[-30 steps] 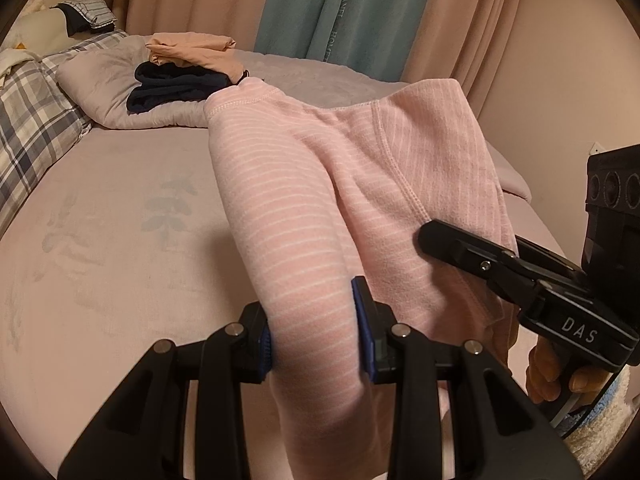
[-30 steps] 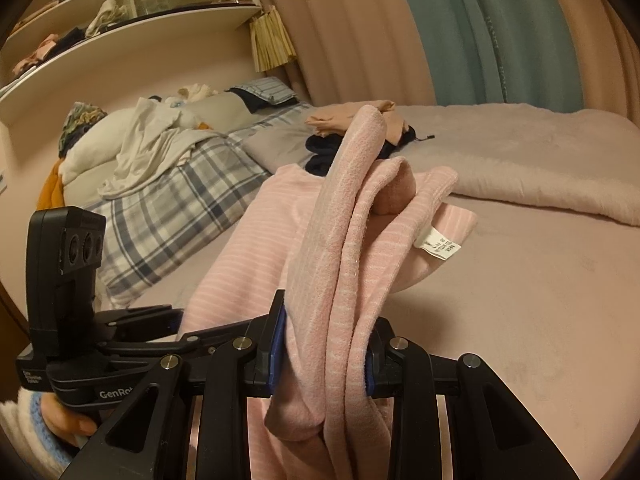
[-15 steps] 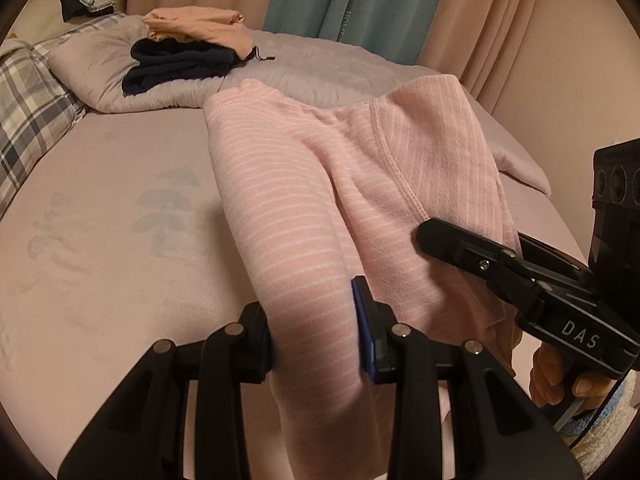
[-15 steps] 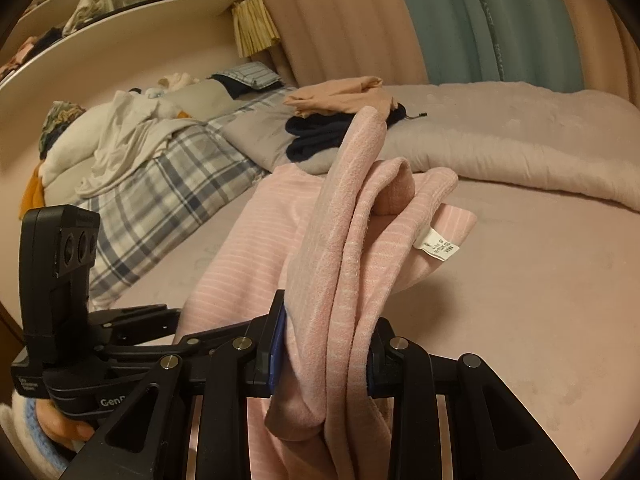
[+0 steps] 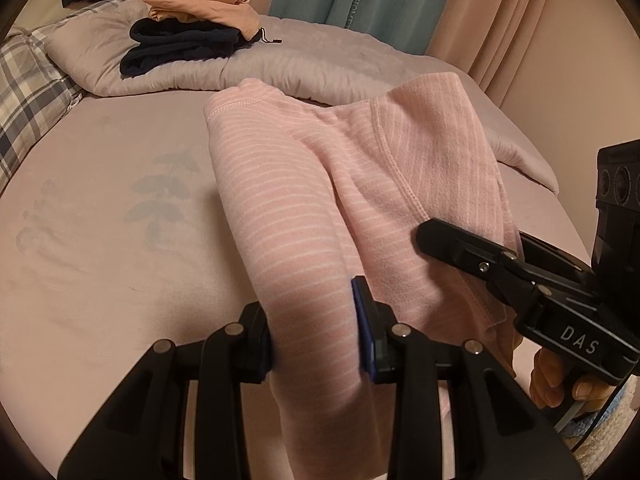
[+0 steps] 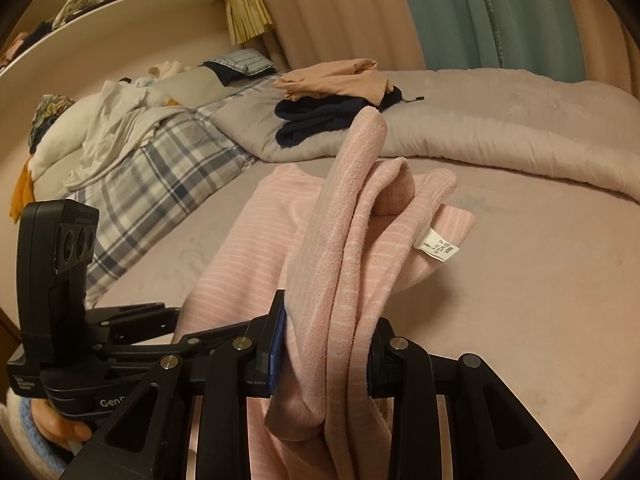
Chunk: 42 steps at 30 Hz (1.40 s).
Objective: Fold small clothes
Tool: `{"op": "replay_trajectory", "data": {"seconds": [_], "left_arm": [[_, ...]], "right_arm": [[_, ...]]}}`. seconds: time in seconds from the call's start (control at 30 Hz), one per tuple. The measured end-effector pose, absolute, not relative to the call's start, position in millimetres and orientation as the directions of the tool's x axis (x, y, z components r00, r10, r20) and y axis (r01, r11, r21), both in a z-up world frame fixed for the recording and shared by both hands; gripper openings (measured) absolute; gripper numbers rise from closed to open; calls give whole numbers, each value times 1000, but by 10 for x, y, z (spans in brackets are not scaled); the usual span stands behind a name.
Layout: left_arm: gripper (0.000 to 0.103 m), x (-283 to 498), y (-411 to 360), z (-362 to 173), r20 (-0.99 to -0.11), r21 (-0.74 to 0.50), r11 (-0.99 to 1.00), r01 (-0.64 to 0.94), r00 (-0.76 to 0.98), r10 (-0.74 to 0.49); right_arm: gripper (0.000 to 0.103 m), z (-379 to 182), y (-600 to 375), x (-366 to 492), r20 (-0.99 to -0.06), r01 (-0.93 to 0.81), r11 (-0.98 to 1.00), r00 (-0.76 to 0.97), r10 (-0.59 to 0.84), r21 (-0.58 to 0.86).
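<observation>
I hold the pink striped garment (image 5: 304, 200) in both grippers: left gripper (image 5: 316, 340) fingers clamped on one bunched end, right gripper (image 6: 324, 356) fingers on the other. Its length runs forward from both, draped onto the bed (image 5: 100, 240).

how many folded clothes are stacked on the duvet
2: a navy garment lies on the grey duvet, and a peach one sits on top of it. More may be hidden underneath.
</observation>
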State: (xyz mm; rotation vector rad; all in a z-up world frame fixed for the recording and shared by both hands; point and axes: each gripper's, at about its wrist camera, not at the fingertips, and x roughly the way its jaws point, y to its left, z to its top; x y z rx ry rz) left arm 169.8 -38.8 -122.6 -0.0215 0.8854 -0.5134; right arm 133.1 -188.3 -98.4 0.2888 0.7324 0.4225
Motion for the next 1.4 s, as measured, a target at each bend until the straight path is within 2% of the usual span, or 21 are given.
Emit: {"op": "replay_trajectory", "data": {"seconds": [1.4], "left_arm": [[34,1771,-458,-1374,-756,-224,883,413,498,-425]], "right_arm": [[32,-1117,-1832,1372,-601,-252,885,658,454,393]]}}
